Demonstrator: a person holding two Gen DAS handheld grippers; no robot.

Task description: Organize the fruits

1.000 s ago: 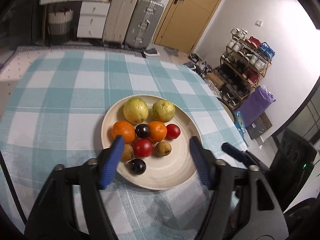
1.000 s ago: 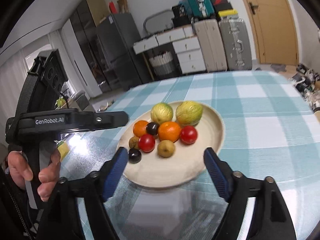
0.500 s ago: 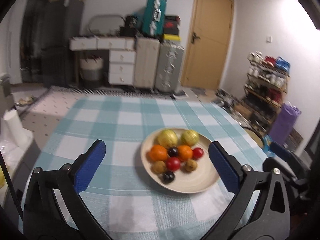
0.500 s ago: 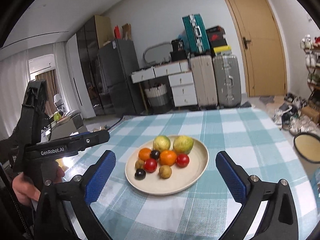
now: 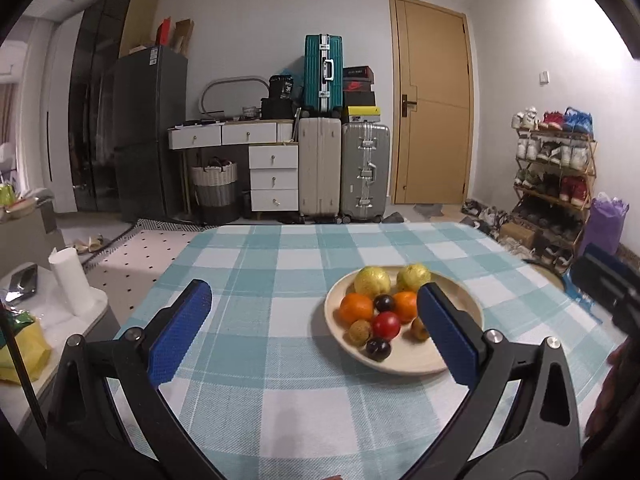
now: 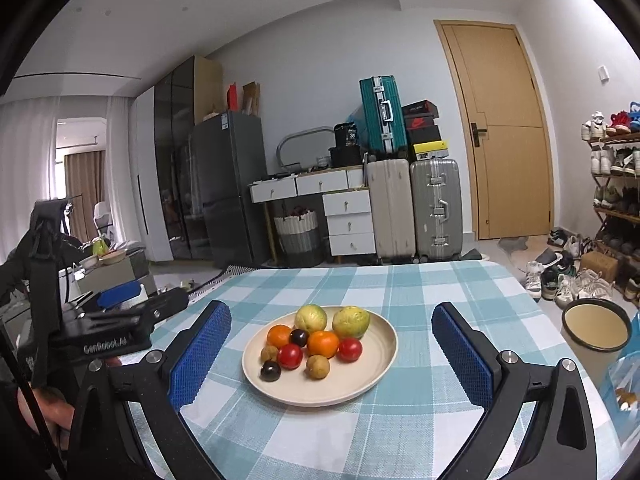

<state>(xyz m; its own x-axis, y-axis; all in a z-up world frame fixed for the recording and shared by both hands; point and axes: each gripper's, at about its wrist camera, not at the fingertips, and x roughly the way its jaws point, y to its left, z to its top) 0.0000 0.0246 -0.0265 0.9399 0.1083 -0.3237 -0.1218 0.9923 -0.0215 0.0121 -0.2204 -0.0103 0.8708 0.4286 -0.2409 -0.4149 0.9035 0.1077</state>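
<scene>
- Left gripper (image 5: pixel 316 330): jaws spread fully wide, gripping nothing, held above the checked tablecloth (image 5: pixel 280 280) beside the plate (image 5: pixel 404 366).
- Right gripper (image 6: pixel 332 354): jaws equally wide, empty, framing the plate from the near side without touching.
- Both jaw pairs just been opening; pulled back and tipped up from the plate compared with a second ago.
- Plate mid-cloth: two yellow-green guavas (image 6: pixel 311 317) at the far rim, oranges, red and dark fruits clustered nearer.

nine mixed fruits (image 6: pixel 316 340) clustered on a round beige plate (image 6: pixel 380 368).
</scene>
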